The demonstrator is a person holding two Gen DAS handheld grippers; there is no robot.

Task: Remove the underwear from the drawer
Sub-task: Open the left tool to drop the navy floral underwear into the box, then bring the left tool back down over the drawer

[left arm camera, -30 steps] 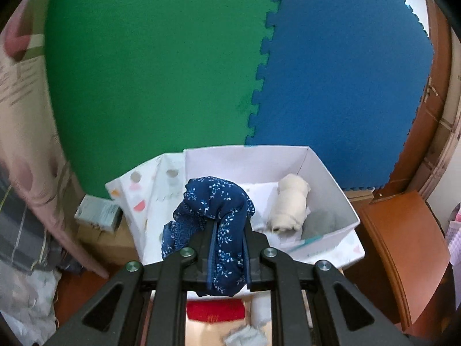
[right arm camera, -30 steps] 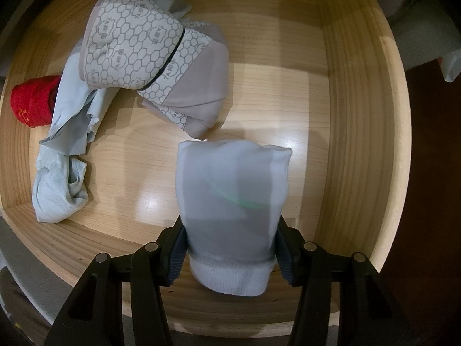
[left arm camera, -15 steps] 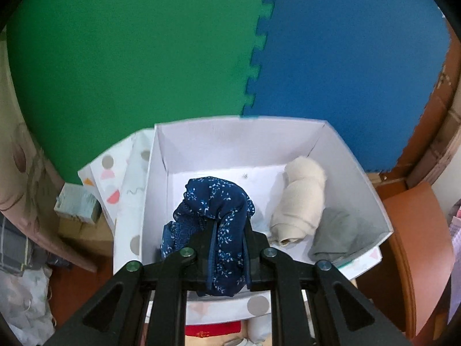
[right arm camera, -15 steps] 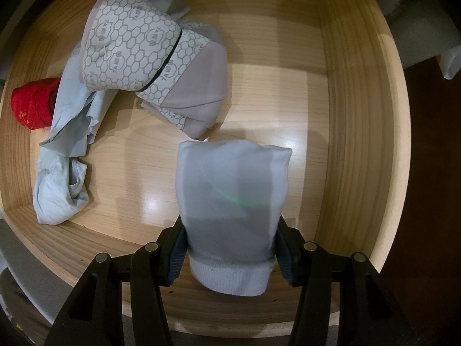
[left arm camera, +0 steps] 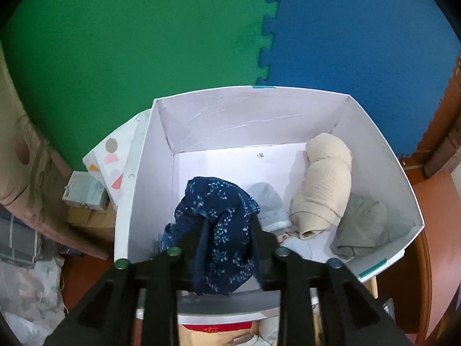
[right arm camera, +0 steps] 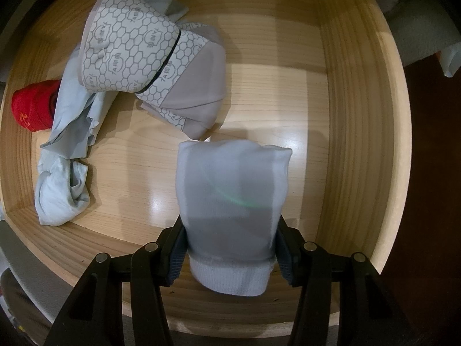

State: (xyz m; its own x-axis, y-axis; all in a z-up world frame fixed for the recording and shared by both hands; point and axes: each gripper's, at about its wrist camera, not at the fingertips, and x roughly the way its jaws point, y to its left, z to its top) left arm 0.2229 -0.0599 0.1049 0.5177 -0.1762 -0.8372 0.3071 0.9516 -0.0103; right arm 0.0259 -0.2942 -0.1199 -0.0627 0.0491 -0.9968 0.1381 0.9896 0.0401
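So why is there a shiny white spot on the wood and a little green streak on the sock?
Right wrist view: the shiny spot is lamp glare on the glossy drawer floor; the green streak on the pale sock looks like lens flare, not a mark. The drawer walls bend because of the fisheye lens. Left wrist view: even light, no glare, black corners.

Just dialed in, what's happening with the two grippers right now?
Underwear is going from the wooden drawer into the white box. The left gripper is shut on a navy floral pair over the box, where a beige roll and grey pieces already lie. The right gripper is shut on a pale blue pair over the drawer; a patterned pair, a light blue one and a red roll remain inside.
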